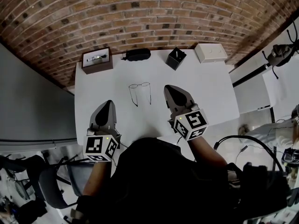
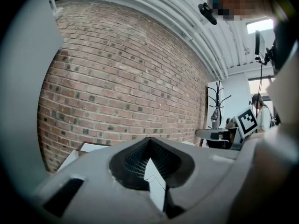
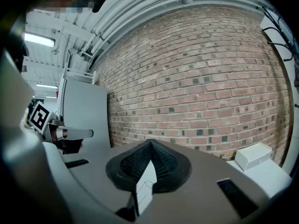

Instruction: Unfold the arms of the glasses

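The glasses [image 1: 139,85] lie near the middle of the white table [image 1: 210,92], at my 12 o'clock. Both arms are swung out and point back toward me, so I judge the unfolding done with nothing left to open. My left tongs [image 1: 109,102] hang at their 7 o'clock and my right tongs [image 1: 168,88] at their 3 o'clock, both clear of them. Each pair is pressed together at the tips, pinching nothing.

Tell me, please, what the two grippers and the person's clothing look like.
Both the left gripper and right gripper have smooth grey tapering shells with black ribbed pads. Each carries a cube of black-and-white square markers. The person wears a black top.
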Motion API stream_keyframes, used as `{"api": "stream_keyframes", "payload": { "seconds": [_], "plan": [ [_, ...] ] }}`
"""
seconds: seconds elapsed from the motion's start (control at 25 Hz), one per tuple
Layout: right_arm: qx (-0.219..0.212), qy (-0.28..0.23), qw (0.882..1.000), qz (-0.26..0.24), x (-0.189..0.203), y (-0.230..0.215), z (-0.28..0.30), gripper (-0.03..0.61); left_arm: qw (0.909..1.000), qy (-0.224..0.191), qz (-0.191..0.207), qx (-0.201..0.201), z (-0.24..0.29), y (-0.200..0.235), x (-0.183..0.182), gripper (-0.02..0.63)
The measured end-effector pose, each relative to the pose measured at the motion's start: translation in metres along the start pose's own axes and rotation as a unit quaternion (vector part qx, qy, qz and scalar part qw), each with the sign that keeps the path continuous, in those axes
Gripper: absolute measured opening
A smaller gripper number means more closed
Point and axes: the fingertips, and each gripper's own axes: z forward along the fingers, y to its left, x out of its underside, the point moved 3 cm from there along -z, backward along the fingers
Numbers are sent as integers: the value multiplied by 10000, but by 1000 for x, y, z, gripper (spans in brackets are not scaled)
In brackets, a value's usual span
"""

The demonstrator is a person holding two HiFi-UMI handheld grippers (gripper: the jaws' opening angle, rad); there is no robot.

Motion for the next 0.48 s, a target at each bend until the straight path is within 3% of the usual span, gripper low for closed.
{"api": "stream_keyframes", "payload": {
  "seconds": [0.48],
  "plan": [
    [88, -15, 10000, 19, -2, 0, -3, 8, 10000, -62, -49, -59, -2, 2, -4, 9]
  ]
}}
